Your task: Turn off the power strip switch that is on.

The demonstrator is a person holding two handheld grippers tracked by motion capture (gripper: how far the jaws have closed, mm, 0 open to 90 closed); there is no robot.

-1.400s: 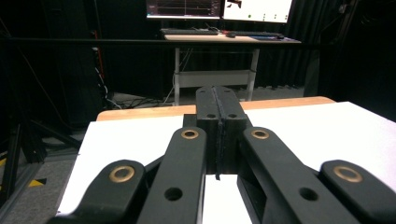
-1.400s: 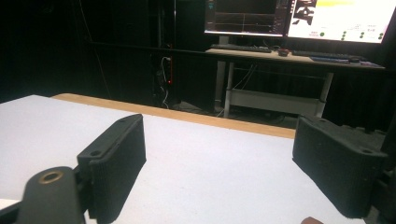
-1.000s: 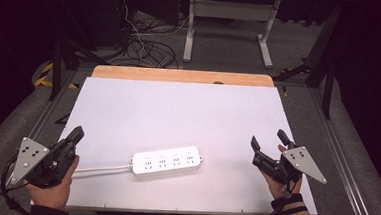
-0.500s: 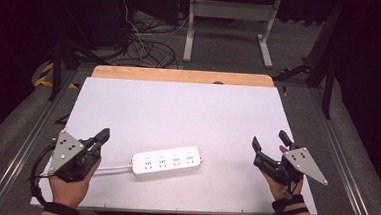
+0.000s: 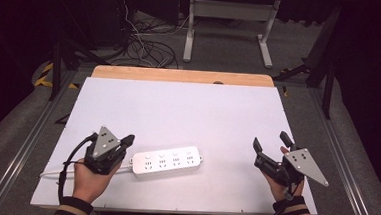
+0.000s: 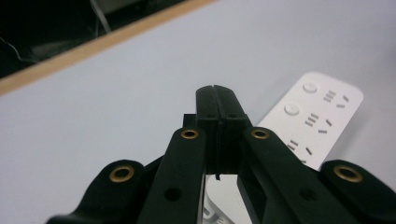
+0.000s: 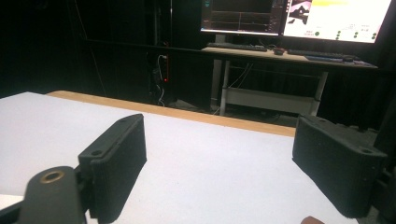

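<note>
White laminate table top (image 5: 178,107) with a pale wood strip along its far edge, one of it. Left first: black two-jaw left gripper (image 5: 126,139) with a grey three-cornered plate, held low in the person's left hand (image 5: 91,176), tips just beside the left end of the strip. Its jaws are pressed fully together with nothing between them (image 6: 215,109), probably lined up to nudge or press, not to grab. One white plastic power strip (image 5: 166,159) lies flat, near the front edge and left of centre, sockets up; four socket groups show, and a thin white cord (image 5: 54,170) runs off its left end. Well apart on the right, the black right gripper (image 5: 271,144) is parked near the table's right edge, jaws spread wide and empty (image 7: 219,172), likely waiting. Two grippers, one strip.
</note>
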